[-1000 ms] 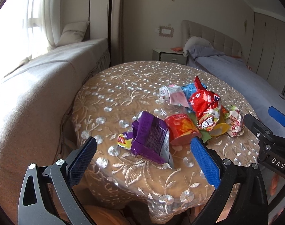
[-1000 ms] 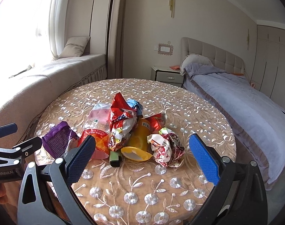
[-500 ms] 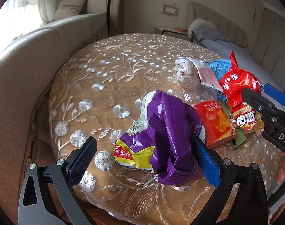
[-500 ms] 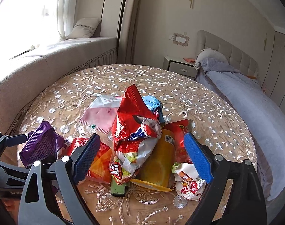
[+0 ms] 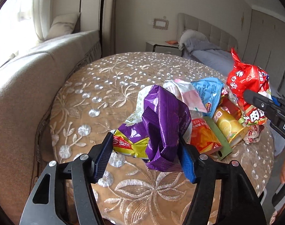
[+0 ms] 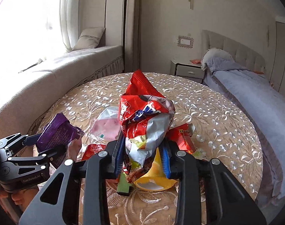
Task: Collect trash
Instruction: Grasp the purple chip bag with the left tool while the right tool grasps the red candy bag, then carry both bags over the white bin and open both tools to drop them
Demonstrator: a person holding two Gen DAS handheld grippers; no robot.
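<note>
Left gripper (image 5: 145, 152): jaws just closing, pinching purple wrapper (image 5: 165, 123) above round table (image 5: 97, 101). Right gripper (image 6: 142, 153): jaws just closing, clamped on red bag (image 6: 142, 112) atop trash pile

"GenRobot.AI" stands on the left gripper (image 6: 39, 146); "DA" shows on the right gripper (image 5: 270, 103); the wrappers' print is too small to read.

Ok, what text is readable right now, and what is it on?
"GenRobot.AI": body of the left gripper, whose jaws have just been closing around the purple bag.
"DA", cut off at the frame edge: right gripper.
White Chinese characters: red bag, not surely readable.
Purple bag's print: too small.
</note>
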